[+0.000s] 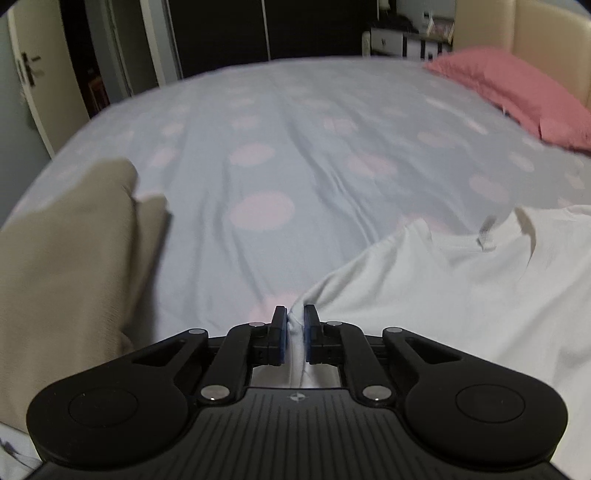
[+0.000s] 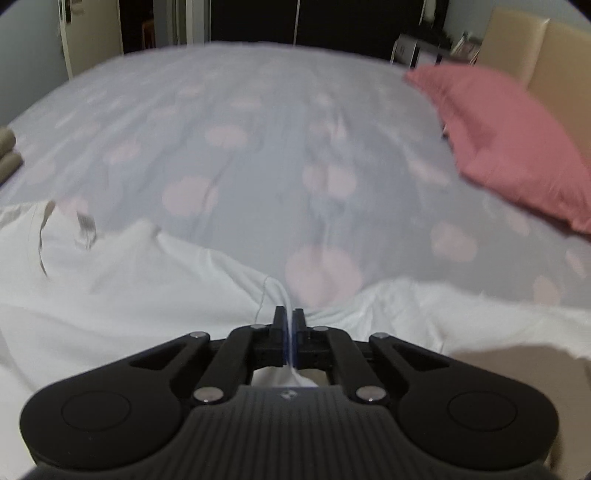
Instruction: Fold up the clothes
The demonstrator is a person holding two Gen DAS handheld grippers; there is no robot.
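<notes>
Ahead of the gripper stretches a wide bed (image 1: pixel 288 155), its pale blue sheet dotted with big pink circles and lightly creased. Far right of it, a pink pillow (image 2: pixel 509 147) leans against a cream padded headboard (image 1: pixel 546 48). Beyond the bed's far edge stand dark wardrobe doors (image 1: pixel 221 33); a pale door with a dark handle (image 1: pixel 27 70) is far left. The light is dim.

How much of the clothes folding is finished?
Maybe one piece: a beige garment lies aside, apparently folded. In hand: the left hand-held gripper and right hand-held gripper each pinch the white shirt. Still left: folding it; it lies spread on the bed.
</notes>
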